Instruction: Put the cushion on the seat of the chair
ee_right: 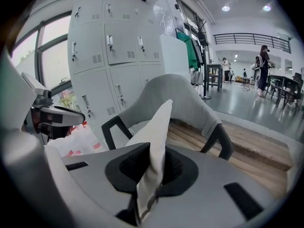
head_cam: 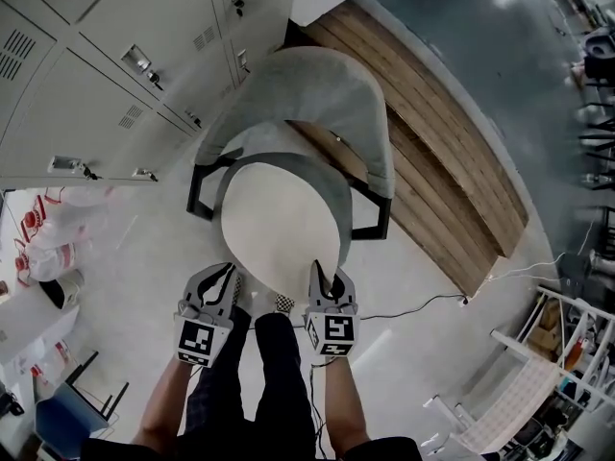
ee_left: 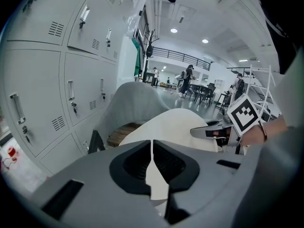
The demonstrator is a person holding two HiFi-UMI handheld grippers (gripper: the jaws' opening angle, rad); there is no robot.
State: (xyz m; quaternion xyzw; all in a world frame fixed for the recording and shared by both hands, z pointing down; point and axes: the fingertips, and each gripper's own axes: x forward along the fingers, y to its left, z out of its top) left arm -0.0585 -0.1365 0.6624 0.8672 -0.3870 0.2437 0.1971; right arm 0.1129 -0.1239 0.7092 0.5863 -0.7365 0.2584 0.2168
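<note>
A round cream cushion [head_cam: 279,224] hangs over the seat of a grey chair [head_cam: 322,94] with black legs and covers most of the seat. My left gripper [head_cam: 227,273] is shut on the cushion's near left edge, and my right gripper [head_cam: 323,275] is shut on its near right edge. In the left gripper view the jaws [ee_left: 152,148] pinch a thin fold of the cushion [ee_left: 175,122], with the chair back [ee_left: 135,103] behind. In the right gripper view the cushion [ee_right: 159,127] stands edge-on out of the shut jaws [ee_right: 153,160], in front of the chair [ee_right: 178,96].
Grey lockers [head_cam: 86,56] line the wall left of the chair. A low wooden platform [head_cam: 452,181] runs behind and right of it. Red-and-white bags [head_cam: 48,243] lie at the left, a cable [head_cam: 423,305] crosses the floor, and a white rack [head_cam: 538,382] stands at the lower right.
</note>
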